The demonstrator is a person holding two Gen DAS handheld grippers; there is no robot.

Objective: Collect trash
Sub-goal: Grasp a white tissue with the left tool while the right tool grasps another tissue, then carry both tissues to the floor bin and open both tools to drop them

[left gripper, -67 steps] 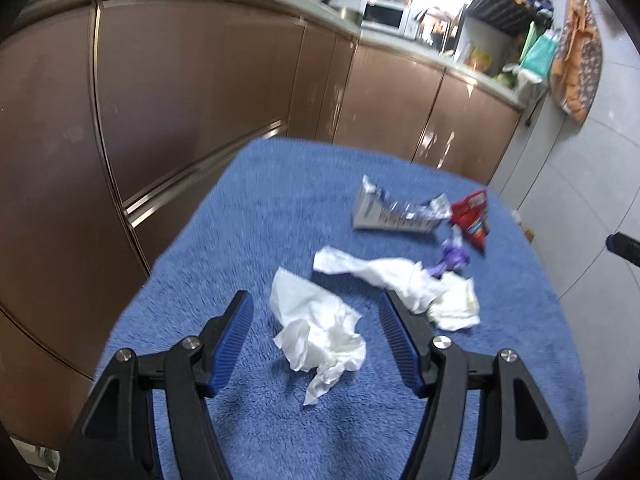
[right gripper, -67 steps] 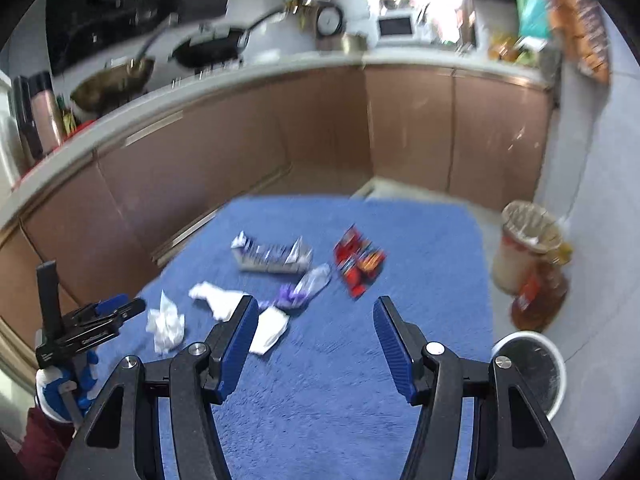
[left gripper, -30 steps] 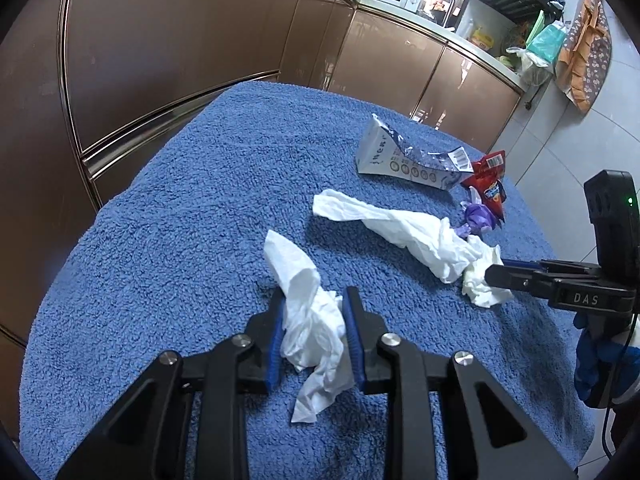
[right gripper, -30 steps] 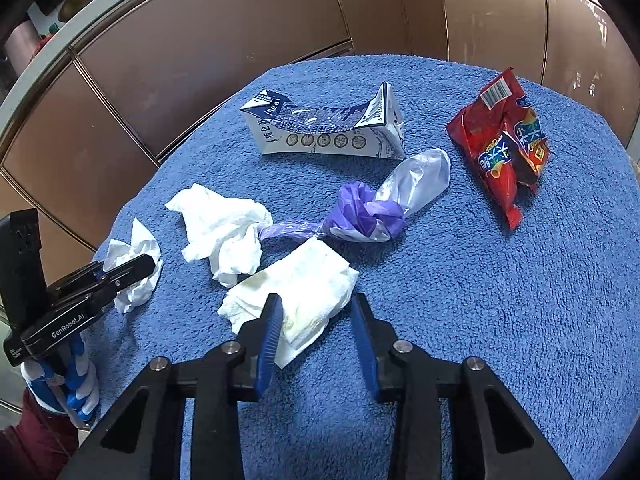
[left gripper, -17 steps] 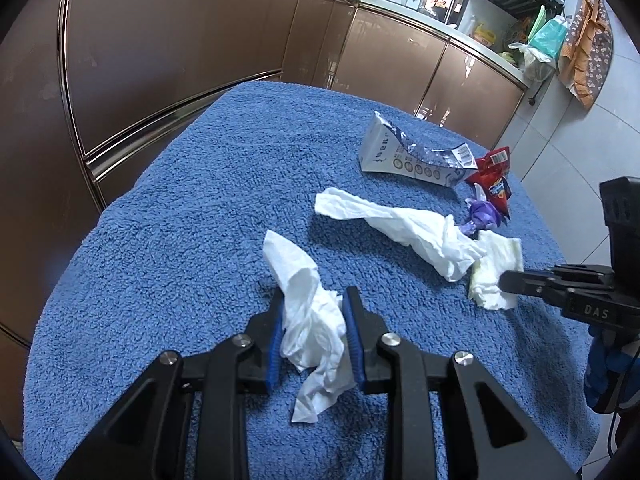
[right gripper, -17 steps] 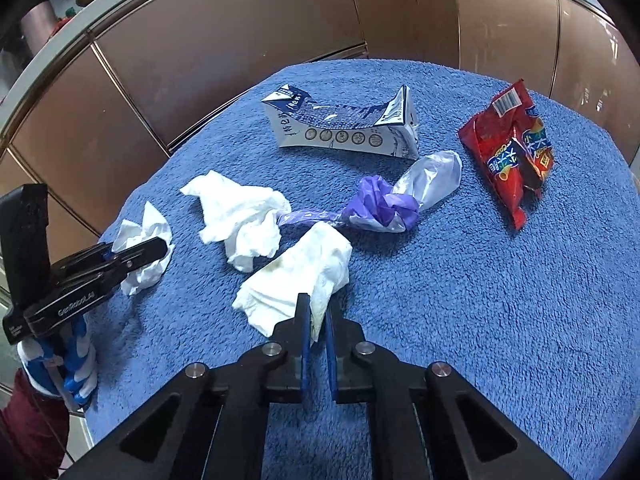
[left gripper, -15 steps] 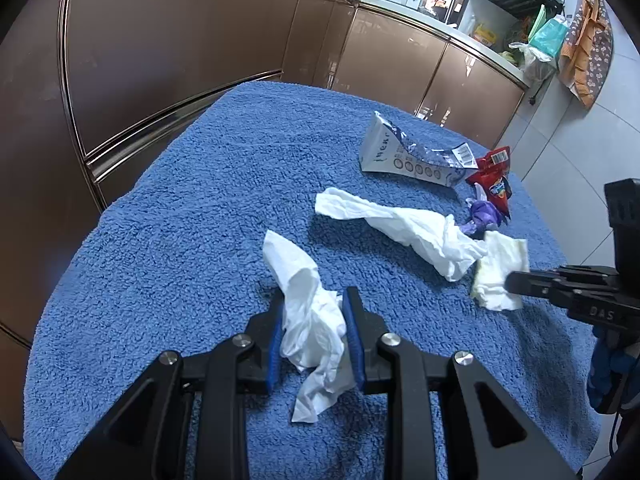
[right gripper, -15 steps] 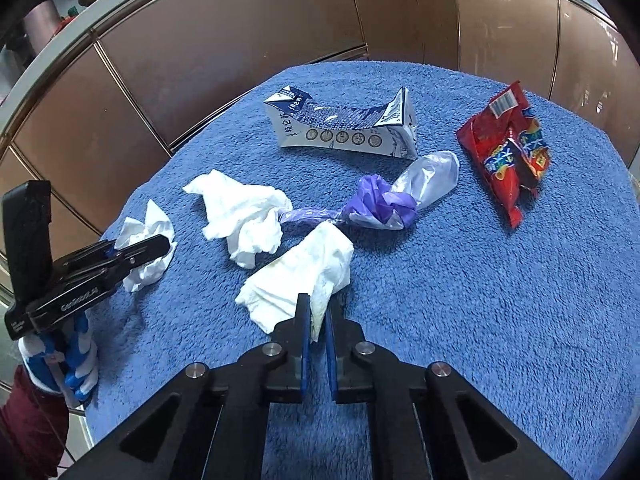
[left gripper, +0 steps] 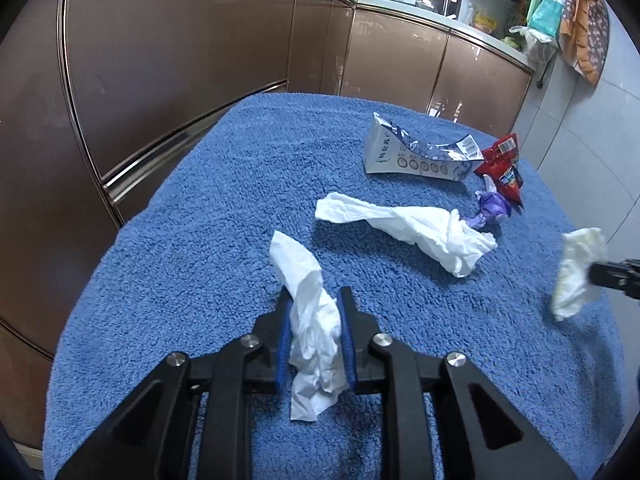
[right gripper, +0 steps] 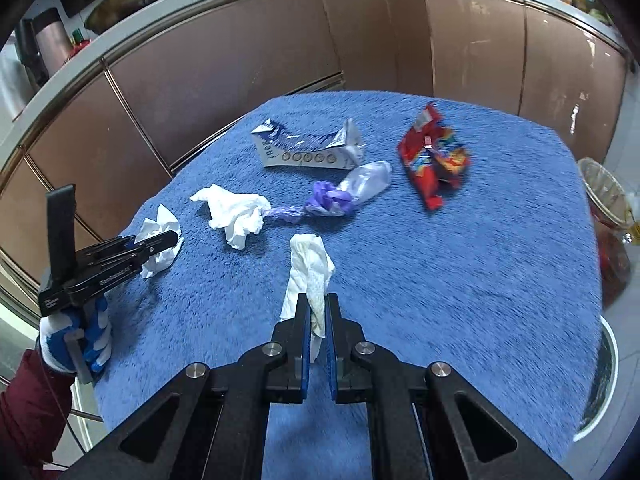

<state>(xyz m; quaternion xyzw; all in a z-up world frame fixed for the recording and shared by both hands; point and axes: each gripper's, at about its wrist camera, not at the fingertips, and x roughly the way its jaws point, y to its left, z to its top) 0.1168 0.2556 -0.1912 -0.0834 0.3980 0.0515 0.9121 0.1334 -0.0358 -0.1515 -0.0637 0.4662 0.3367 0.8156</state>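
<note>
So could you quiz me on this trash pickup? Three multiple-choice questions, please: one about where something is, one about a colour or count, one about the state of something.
1. Where does the flattened carton lie?
A. On the blue towel, near the far edge
B. In a bin
C. On the kitchen counter

2. What colour is the snack bag?
A. Green
B. Red
C. Yellow

3. What is the right gripper doing?
A. Standing wide open and empty
B. Shut on the carton
C. Shut on a white tissue

Answers:
1. A, the carton rests on the towel close to the cabinets.
2. B, the bag is bright red with coloured print.
3. C, the tissue sticks up from between the closed blue pads.
</note>
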